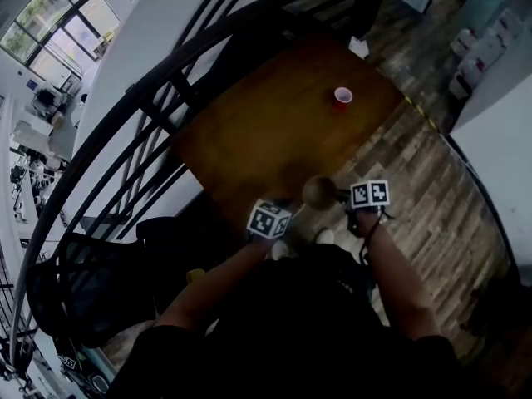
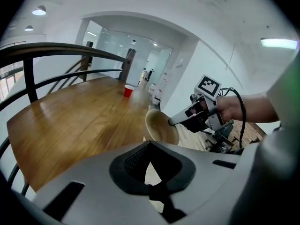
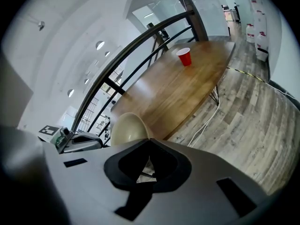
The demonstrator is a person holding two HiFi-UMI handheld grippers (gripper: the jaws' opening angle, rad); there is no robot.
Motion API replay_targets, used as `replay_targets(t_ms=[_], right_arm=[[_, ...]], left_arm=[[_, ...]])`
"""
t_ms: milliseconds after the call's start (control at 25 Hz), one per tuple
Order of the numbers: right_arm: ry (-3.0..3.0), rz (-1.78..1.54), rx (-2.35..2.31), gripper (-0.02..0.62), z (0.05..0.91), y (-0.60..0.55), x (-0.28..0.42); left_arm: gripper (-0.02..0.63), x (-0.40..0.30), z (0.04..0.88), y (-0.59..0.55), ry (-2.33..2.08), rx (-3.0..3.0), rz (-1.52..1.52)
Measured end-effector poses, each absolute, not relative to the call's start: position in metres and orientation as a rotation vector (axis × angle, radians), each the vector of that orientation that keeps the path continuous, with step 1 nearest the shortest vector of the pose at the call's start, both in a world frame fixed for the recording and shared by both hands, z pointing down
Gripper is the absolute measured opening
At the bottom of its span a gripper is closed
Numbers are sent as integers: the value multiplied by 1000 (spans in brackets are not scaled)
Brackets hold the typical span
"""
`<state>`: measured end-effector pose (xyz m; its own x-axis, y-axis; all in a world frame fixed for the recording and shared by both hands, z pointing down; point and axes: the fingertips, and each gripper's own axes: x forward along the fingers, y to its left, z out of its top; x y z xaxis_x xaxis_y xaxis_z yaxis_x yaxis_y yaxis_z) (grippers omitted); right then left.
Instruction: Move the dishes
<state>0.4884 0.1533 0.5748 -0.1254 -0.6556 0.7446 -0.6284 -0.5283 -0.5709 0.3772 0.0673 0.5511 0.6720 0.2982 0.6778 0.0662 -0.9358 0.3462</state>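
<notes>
A tan bowl (image 1: 319,190) hangs in the air over the near edge of the wooden table (image 1: 274,131), tipped on its side between my two grippers. My left gripper (image 1: 298,207) meets its rim from the left. In the right gripper view the left gripper (image 3: 104,142) touches the pale bowl (image 3: 127,128) at its left rim. My right gripper (image 1: 342,196) meets the rim from the right. The left gripper view shows the right gripper (image 2: 174,121) shut on the edge of the bowl (image 2: 160,125). A red cup (image 1: 342,96) stands upright far across the table.
A black curved railing (image 1: 125,115) runs along the table's left and far sides. A black chair (image 1: 75,293) stands at the lower left. Plank floor (image 1: 432,198) with a white cable (image 3: 206,121) lies to the table's right. White jugs (image 3: 260,36) stand far back.
</notes>
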Motion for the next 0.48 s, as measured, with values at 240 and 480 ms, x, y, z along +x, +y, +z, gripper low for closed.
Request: replay_targets(t_ms=[240, 480], right_arm=[[1530, -1762, -2074, 17, 578, 131, 455], [1619, -1807, -2025, 17, 584, 119, 510]], left_arm=[[-9, 341, 551, 45, 299, 2625, 1131], [-9, 396, 555, 39, 213, 2629, 1141]])
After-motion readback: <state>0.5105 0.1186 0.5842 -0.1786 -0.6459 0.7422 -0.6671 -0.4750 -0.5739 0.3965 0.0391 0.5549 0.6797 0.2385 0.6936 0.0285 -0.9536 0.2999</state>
